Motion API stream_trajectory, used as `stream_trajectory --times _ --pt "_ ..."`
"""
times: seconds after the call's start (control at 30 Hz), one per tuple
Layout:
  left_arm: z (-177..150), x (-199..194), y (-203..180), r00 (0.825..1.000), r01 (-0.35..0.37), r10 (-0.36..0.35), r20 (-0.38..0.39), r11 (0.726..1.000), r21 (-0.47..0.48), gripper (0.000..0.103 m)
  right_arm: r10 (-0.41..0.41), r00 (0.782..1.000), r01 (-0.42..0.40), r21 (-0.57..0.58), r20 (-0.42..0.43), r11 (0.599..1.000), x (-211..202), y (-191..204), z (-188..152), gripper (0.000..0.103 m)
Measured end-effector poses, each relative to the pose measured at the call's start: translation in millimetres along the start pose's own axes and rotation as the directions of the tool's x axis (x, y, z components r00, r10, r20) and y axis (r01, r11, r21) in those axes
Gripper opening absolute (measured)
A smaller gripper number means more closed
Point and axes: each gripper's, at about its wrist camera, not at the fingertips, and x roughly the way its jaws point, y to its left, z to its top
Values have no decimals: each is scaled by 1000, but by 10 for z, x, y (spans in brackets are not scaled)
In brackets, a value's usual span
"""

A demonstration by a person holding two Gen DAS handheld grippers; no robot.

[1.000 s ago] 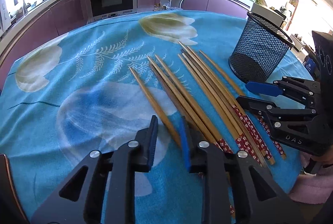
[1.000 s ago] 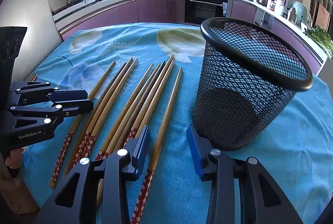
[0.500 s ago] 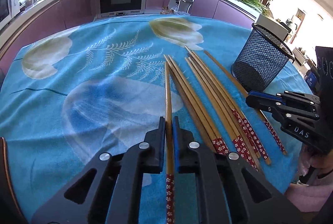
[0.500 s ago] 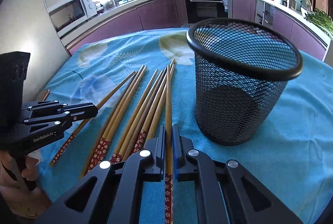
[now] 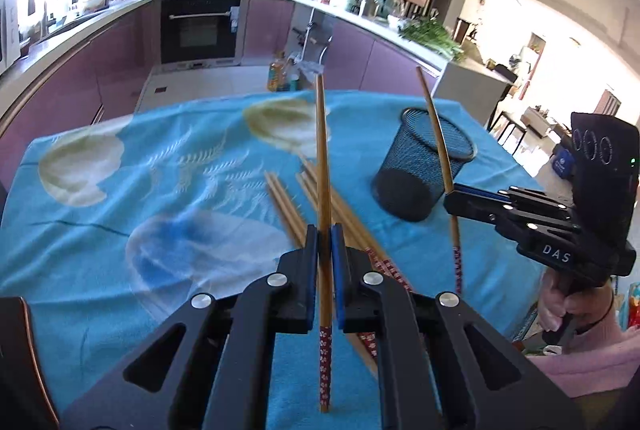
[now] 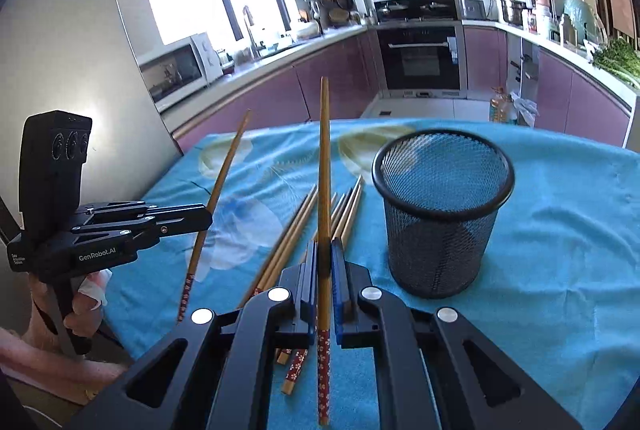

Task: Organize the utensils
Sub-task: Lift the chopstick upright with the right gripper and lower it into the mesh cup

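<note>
Clamping left tongs (image 5: 324, 242) on one chopstick (image 5: 322, 158), mesh holder (image 5: 424, 170) ahead-right. Right view: right tongs (image 6: 325, 256) pinched on second chopstick (image 6: 325, 166), holder (image 6: 442, 214) just right. Risk: long tips swinging, clipping rim, pivoting loose.

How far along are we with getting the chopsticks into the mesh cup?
Done: nothing that shows; the mesh cup looks empty. In hand: the left gripper and the right gripper each clamp one chopstick, and, lifted off the blue tablecloth. Left: both need dropping into the cup, then the loose chopsticks beside it.
</note>
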Motion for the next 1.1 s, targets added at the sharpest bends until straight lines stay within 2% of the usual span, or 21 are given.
stream_trajectory --times 0.27,0.37,0.57,0.83,1.1 --pt "166 -328 -181 995 73 -75 66 997 24 8 10 995 -10 -5 95 1000 -304 -39 122 6" --pt "240 -453 -225 988 121 -123 95 992 22 7 10 992 -9 -11 126 1000 -394 -68 185 6" --pt "493 -579 -352 971 166 -170 167 985 42 7 6 983 -1 -32 185 999 -525 -108 356 6" --pt "988 -573 -661 944 213 -227 240 973 83 7 -18 963 38 -69 271 997 -695 -203 656 6" --pt "1339 -368 -904 933 211 -230 275 973 98 7 -76 951 102 -73 298 992 -621 -412 871 6"
